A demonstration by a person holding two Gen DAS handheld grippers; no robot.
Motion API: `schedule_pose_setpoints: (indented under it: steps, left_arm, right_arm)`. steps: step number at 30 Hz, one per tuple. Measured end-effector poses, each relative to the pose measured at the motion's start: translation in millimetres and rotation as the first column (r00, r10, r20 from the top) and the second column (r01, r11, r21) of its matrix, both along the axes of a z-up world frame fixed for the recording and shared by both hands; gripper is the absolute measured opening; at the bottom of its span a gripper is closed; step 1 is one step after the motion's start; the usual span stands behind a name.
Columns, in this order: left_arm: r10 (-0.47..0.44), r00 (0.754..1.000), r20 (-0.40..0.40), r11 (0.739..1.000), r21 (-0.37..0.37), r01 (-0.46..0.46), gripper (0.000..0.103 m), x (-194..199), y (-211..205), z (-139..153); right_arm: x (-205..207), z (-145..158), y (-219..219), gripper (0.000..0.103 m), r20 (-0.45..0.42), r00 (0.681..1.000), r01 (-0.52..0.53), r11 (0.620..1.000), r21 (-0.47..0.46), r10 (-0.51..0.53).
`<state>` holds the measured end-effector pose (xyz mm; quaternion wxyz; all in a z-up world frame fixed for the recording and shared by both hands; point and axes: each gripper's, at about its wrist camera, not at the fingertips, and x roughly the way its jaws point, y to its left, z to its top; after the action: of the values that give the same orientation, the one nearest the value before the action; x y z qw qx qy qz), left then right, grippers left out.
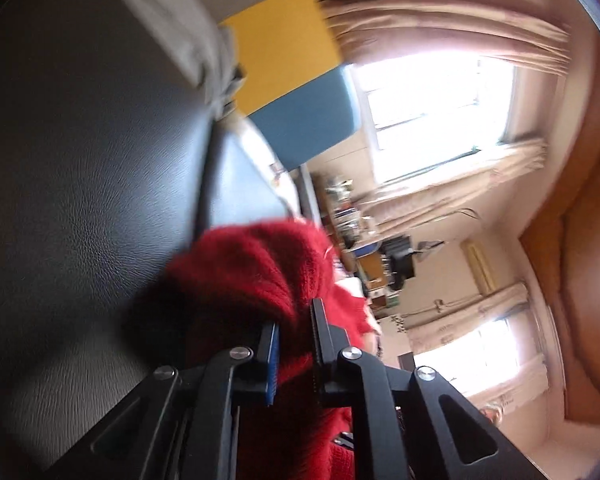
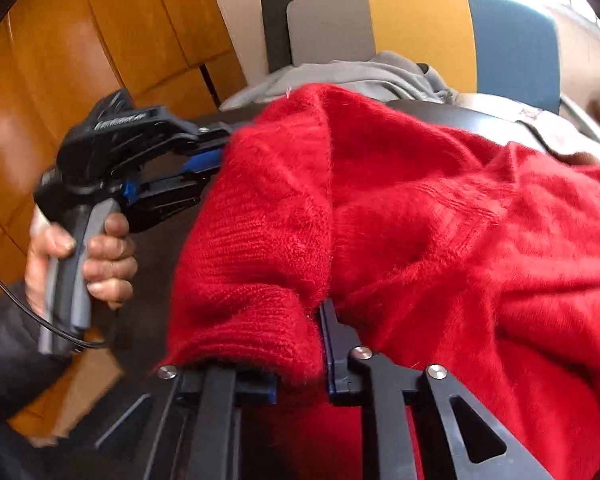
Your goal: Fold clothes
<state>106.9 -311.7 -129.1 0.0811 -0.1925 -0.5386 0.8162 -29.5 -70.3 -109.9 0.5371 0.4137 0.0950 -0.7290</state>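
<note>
A fluffy red knitted sweater (image 2: 440,208) lies bunched on a black leather surface (image 1: 80,200). My right gripper (image 2: 314,320) is shut on a folded ribbed edge of the sweater at the near side, and the cloth bulges over its left finger. In the right wrist view my left gripper (image 2: 214,156) comes in from the left, held by a hand (image 2: 108,256), and bites the sweater's far left edge. The left wrist view shows red knit (image 1: 252,280) pinched between the left gripper's (image 1: 296,324) narrow jaws.
A grey garment (image 2: 360,72) lies behind the sweater at the surface's far edge. A chair back in grey, yellow and blue (image 2: 420,28) stands beyond it. Orange wooden panels (image 2: 80,60) fill the left. Windows with curtains (image 1: 432,120) and cluttered shelves appear in the left wrist view.
</note>
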Motion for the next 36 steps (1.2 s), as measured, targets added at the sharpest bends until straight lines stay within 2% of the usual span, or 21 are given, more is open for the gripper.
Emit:
schedule_pose_setpoints:
  steps: [2, 5, 7, 9, 11, 12, 14, 16, 18, 19, 21, 23, 25, 28, 29, 31, 33, 36]
  left_arm:
    - [0.002, 0.998, -0.058, 1.0, -0.003, -0.002, 0.011, 23, 3, 20]
    - [0.012, 0.987, -0.163, 1.0, -0.017, -0.015, 0.006, 61, 11, 55]
    - [0.026, 0.968, -0.248, 0.999, -0.026, -0.033, 0.0, 92, 16, 81]
    - [0.056, 0.934, -0.353, 0.997, -0.031, -0.071, 0.0, 129, 16, 109]
    - [0.078, 0.91, -0.406, 0.99, -0.078, -0.119, 0.0, 161, 17, 136]
    - [0.08, 0.91, -0.407, 0.981, -0.129, -0.144, 0.0, 173, 20, 148]
    - [0.078, 0.923, -0.378, 0.952, -0.245, -0.181, 0.0, 192, 27, 167]
    - [0.078, 0.936, -0.343, 0.946, -0.27, -0.178, 0.007, 199, 28, 166]
    - [0.098, 0.954, -0.283, 0.936, -0.299, -0.185, 0.013, 203, 30, 150]
    - [0.111, 0.962, -0.25, 0.93, -0.315, -0.189, 0.017, 205, 32, 141]
    - [0.133, 0.975, -0.178, 0.915, -0.356, -0.19, 0.022, 205, 38, 121]
    - [0.135, 0.986, -0.098, 0.895, -0.415, -0.164, 0.026, 197, 49, 103]
    - [0.114, 0.993, -0.027, 0.87, -0.479, -0.113, 0.031, 187, 62, 89]
    - [0.09, 0.993, 0.075, 0.824, -0.565, -0.032, 0.043, 167, 82, 69]
    - [0.08, 0.993, 0.088, 0.813, -0.582, -0.014, 0.045, 159, 88, 70]
    - [0.058, 0.993, 0.103, 0.783, -0.622, 0.019, 0.059, 132, 100, 73]
    - [0.04, 0.991, 0.127, 0.732, -0.679, 0.057, 0.059, 100, 109, 73]
    - [0.027, 0.977, 0.212, 0.619, -0.771, 0.15, 0.061, 51, 108, 61]
  right_arm:
    - [17, 16, 6, 0.016, 0.038, 0.998, -0.043, 0.997, -0.058, 0.045]
    - [51, 50, 14, 0.016, 0.023, 0.991, -0.129, 0.983, -0.134, 0.133]
    - [72, 74, 19, 0.015, -0.007, 0.984, -0.177, 0.966, -0.187, 0.179]
    - [88, 97, 23, 0.015, -0.028, 0.979, -0.203, 0.948, -0.245, 0.203]
    - [102, 120, 28, 0.015, -0.044, 0.974, -0.226, 0.925, -0.307, 0.224]
    - [105, 129, 29, 0.014, -0.041, 0.971, -0.234, 0.913, -0.333, 0.234]
    - [111, 150, 31, 0.014, -0.051, 0.966, -0.254, 0.885, -0.39, 0.255]
    - [112, 174, 39, 0.013, -0.068, 0.967, -0.249, 0.856, -0.453, 0.245]
    - [101, 201, 54, 0.013, -0.069, 0.976, -0.209, 0.815, -0.541, 0.204]
    - [95, 212, 59, 0.013, -0.075, 0.984, -0.176, 0.808, -0.562, 0.163]
    - [83, 231, 67, 0.013, -0.089, 0.993, -0.111, 0.802, -0.588, 0.073]
    - [66, 244, 64, 0.013, -0.11, 0.994, -0.045, 0.813, -0.58, -0.024]
    - [33, 248, 51, 0.013, -0.09, 0.99, 0.039, 0.829, -0.559, -0.107]
    - [-24, 234, 35, 0.013, -0.029, 0.968, 0.203, 0.844, -0.497, -0.249]
    - [-45, 222, 36, 0.013, 0.012, 0.959, 0.254, 0.842, -0.476, -0.283]
    - [-71, 189, 42, 0.013, 0.08, 0.935, 0.346, 0.834, -0.43, -0.347]
    - [-92, 148, 53, 0.013, 0.141, 0.899, 0.436, 0.821, -0.369, -0.414]
    - [-115, 99, 83, 0.013, 0.203, 0.845, 0.534, 0.8, -0.275, -0.494]
